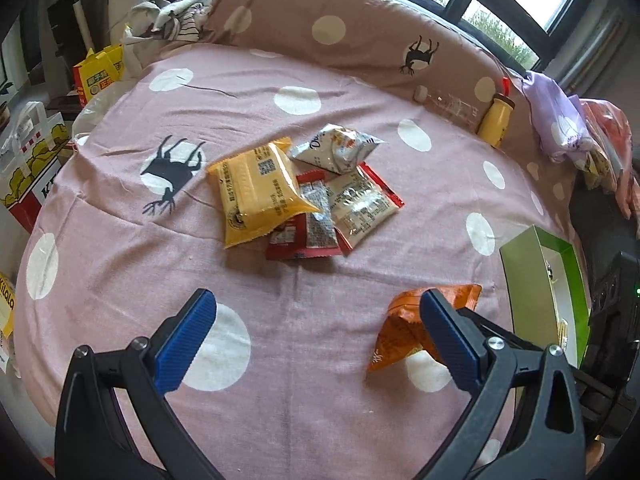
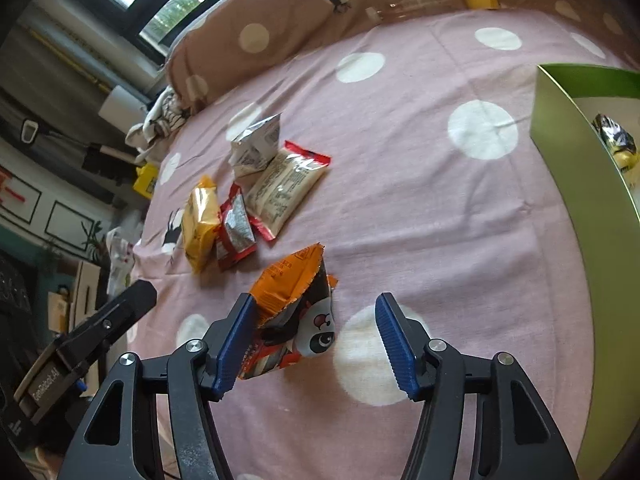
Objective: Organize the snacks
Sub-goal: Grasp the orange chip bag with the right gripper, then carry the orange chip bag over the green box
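An orange snack packet with a cartoon face lies on the pink dotted bedsheet between the open fingers of my right gripper; it also shows in the left wrist view, behind my right finger. My left gripper is open and empty above the sheet. A pile of snack packets lies further back: a yellow one, a red one, a white-and-red one and a silver one. A green box at the right holds a packet.
A yellow bottle and a clear bottle lie against the brown dotted pillow. Paper bags stand off the bed's left edge. Lilac cloth is heaped at the right. The left gripper's body shows in the right wrist view.
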`<state>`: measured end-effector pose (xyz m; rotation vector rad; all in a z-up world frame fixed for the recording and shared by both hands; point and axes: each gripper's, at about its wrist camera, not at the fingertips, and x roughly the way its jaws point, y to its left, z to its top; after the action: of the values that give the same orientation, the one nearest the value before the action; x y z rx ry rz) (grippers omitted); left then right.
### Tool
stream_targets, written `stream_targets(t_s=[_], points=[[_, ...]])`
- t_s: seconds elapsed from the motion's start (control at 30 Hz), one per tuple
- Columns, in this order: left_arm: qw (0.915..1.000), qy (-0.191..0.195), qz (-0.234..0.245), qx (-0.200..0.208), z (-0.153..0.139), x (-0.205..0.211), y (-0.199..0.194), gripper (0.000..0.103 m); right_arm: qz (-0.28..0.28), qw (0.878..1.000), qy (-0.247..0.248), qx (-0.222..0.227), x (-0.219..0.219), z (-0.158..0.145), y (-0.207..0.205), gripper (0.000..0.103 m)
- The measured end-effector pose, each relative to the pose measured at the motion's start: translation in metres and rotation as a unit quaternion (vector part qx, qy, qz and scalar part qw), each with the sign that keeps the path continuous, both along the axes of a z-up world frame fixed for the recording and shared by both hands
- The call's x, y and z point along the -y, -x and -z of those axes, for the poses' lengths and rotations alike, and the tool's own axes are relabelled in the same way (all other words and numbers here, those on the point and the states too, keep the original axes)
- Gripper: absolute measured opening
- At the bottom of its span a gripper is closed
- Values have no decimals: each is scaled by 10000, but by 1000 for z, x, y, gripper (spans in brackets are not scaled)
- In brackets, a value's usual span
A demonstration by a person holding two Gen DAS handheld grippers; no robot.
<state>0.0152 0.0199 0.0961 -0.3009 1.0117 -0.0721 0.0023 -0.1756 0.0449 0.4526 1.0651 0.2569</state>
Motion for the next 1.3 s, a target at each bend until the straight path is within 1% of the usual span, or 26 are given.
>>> stream_targets(t_s=[0.07,0.2,0.27,0.33,0.43,0.53,0.67,0.83,1.0,1.13,1.2,1.27,1.3], points=[[9996,101,246,-108,5,11,-2,102,105,9999,-33,-18,9,2,2,62],[9970,225,686,-293,16,35,-3,102,386,9991,150,-104,24,4,4,62],[9948,303,918,-329,19,47,-1,102,488,9985,188,-173,33,7,5,62],[9921,405,1132,-351,20,57,0,102,595,9979,118,-220,40,9,5,62],[9898,531,1281,-325,22,67,0,102,674,9976,68,-123,47,4,8,62],[9879,706,1345,-318,23,70,-1,101,694,9975,-98,28,51,-1,10,62],[9854,878,1416,-353,28,77,-4,99,678,9969,-376,92,54,-1,10,62],[9851,882,1403,-468,37,84,-10,95,434,9967,-652,198,46,-3,6,62],[9845,706,1539,-465,43,93,-12,94,308,9961,-820,114,41,5,0,62],[9833,734,1532,-651,54,96,-17,79,157,9954,-941,-37,35,14,-7,62],[9844,654,1468,-721,60,96,-19,76,144,9957,-908,-132,32,18,-9,62],[9849,631,1452,-697,61,96,-20,71,103,9960,-872,-189,29,22,-10,62],[9855,605,1433,-681,60,96,-21,71,82,9959,-877,-208,28,23,-11,62]])
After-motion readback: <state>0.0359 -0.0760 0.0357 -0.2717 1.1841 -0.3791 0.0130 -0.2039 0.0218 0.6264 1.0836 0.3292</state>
